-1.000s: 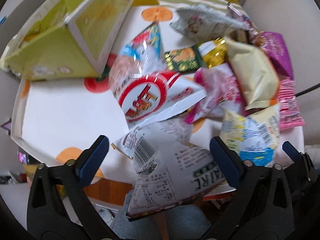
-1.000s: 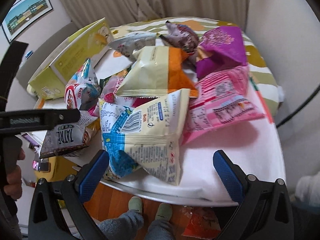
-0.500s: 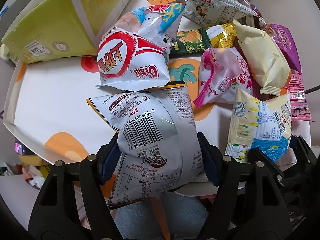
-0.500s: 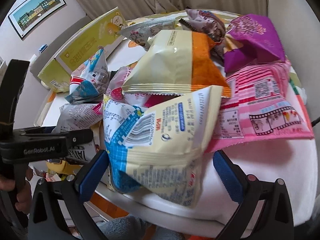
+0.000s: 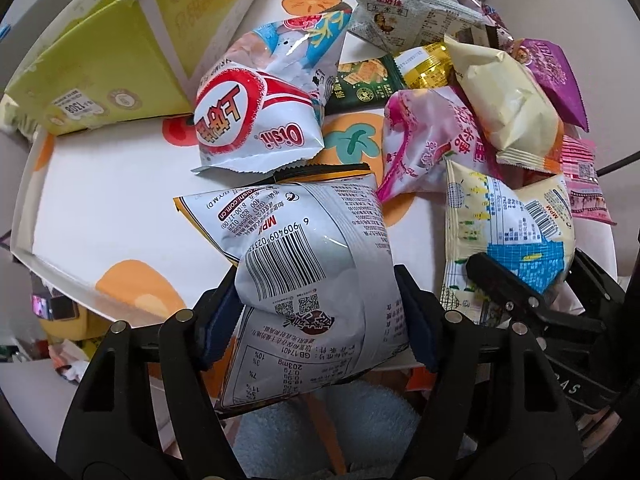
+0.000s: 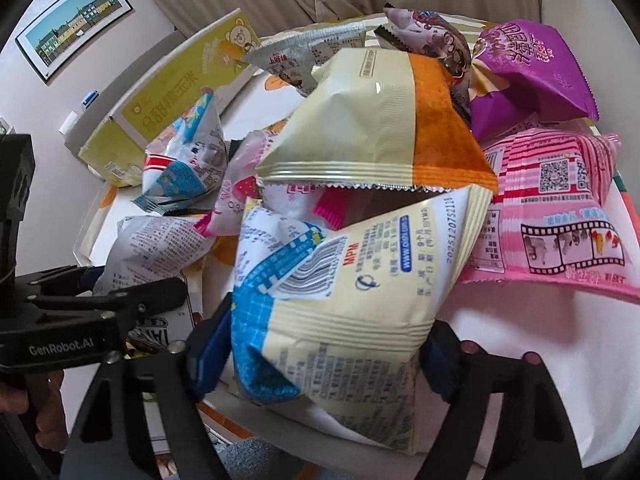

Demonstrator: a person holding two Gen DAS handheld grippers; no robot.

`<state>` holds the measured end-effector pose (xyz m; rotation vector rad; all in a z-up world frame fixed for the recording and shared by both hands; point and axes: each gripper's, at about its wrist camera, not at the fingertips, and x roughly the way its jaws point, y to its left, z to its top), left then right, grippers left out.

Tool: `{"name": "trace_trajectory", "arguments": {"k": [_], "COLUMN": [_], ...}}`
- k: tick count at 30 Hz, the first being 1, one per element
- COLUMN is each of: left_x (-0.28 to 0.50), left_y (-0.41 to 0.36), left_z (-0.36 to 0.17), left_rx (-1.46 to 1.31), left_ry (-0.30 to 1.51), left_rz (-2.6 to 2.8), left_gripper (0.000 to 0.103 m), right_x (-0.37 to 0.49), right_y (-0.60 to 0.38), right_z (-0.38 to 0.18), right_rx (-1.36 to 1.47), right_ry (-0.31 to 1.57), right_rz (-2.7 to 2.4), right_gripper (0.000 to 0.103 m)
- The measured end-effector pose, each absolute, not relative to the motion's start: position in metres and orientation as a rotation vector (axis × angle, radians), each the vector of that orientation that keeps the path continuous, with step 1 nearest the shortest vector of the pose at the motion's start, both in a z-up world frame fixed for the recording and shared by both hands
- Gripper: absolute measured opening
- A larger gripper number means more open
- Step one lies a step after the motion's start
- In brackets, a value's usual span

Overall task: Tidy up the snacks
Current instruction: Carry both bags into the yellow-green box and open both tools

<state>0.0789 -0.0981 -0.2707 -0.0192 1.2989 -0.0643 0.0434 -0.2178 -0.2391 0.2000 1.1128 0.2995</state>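
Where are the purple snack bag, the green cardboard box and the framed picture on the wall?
purple snack bag [image 6: 532,76], right wrist view, middle of its front.
green cardboard box [image 6: 168,108], right wrist view, printed long side.
framed picture [image 6: 76,26], right wrist view, painted buildings at its centre.

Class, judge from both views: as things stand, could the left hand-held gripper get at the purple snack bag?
Probably not. The left hand-held gripper is shut on the grey barcode bag, and the purple snack bag lies far across the pile, behind the cream bag.

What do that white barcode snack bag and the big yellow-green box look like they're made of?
The white barcode snack bag, squeezed in the left gripper, looks like thin glossy plastic film: it crinkles, shines, and has a serrated sealed edge. The big yellow-green box appears to be matte printed cardboard, with stiff flat panels and a white cut edge.
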Motion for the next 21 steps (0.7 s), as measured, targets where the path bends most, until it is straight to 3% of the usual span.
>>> {"name": "trace_trajectory", "arguments": {"k": [11,21], "left_x": [0.067,0.072], "left_y": [-0.082,-0.052], "left_z": [-0.220,-0.135], "left_rx": [-0.051,-0.101], "left_ry": [1.227,1.037], "left_rz": [-0.092,-0.102], "left_gripper": [0.068,0.068], "right_x": [0.034,0.055], "right_y": [-0.201,-0.184], "right_z": [-0.193,-0.122], "right_rx": [0.153,0.084], "right_ry": [1.033,0.937], "right_rz": [0.310,0.348], "right_gripper": [0.068,0.068]}}
